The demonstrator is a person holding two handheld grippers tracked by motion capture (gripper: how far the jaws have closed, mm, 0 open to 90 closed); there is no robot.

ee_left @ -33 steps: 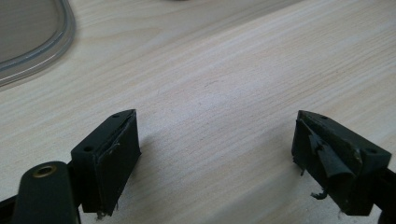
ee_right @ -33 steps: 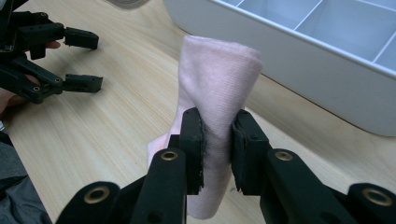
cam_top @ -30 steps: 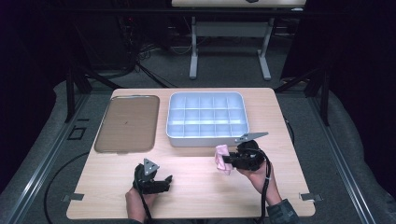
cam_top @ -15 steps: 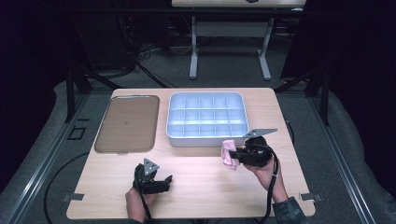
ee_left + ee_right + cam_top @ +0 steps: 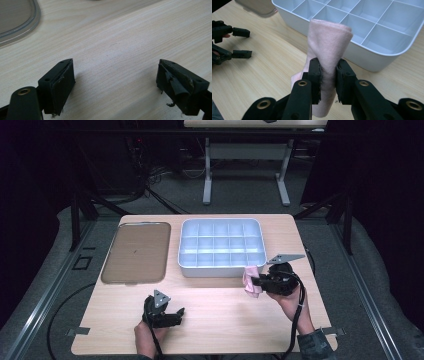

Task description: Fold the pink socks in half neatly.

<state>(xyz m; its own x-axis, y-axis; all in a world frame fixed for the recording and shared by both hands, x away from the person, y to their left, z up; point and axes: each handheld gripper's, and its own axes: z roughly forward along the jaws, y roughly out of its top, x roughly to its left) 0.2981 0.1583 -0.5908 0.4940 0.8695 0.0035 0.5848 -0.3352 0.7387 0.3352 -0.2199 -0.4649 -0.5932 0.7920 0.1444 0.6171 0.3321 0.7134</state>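
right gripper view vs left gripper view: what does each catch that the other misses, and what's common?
Right gripper view alone: the right gripper clamped on a rolled pink cloth, and the white divided bin.

Left gripper view alone: the left gripper's own jaws spread wide over bare wood, nothing between them.

Both: the wooden table and an edge of the clear lid.
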